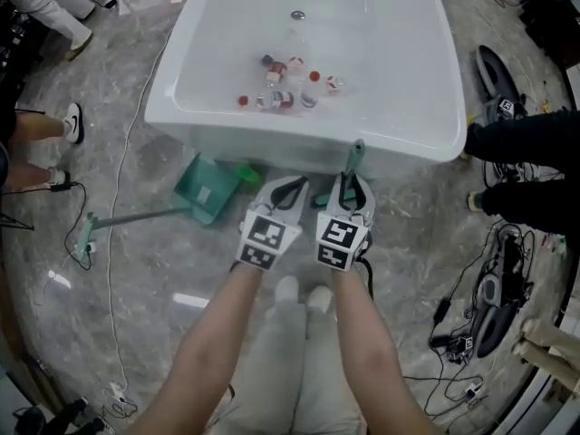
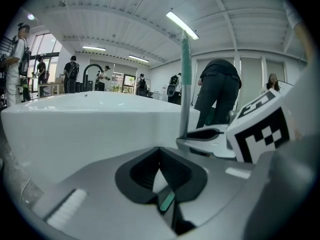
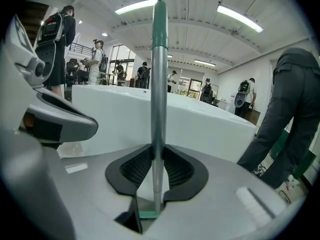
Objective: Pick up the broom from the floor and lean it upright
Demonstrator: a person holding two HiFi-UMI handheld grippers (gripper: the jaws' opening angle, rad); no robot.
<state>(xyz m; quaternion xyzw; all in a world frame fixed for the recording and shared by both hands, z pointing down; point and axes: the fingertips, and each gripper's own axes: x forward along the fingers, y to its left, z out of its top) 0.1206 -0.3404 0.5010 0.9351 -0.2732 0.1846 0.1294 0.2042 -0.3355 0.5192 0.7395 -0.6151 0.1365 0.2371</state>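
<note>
The broom's silver handle with its green top point(image 1: 355, 155) stands upright against the front of the white bathtub point(image 1: 399, 143). My right gripper point(image 1: 351, 188) is shut on that handle point(image 3: 159, 84), which runs straight up between the black pads point(image 3: 177, 171). A green piece point(image 1: 322, 199) shows low between the two grippers. My left gripper point(image 1: 285, 190) hangs just left of it, its jaws point(image 2: 160, 151) meeting at the tips with nothing pinched there; a sliver of green point(image 2: 167, 200) shows through the gap below. In the left gripper view the handle point(image 2: 184, 84) rises out of the right gripper point(image 2: 210, 138).
A green dustpan point(image 1: 207, 188) with a long handle lies on the marble floor left of the grippers. Several bottles point(image 1: 285, 84) sit in the tub. People's legs stand at the left point(image 1: 41, 125) and right point(image 1: 526, 143). Cables point(image 1: 453, 333) trail on the floor.
</note>
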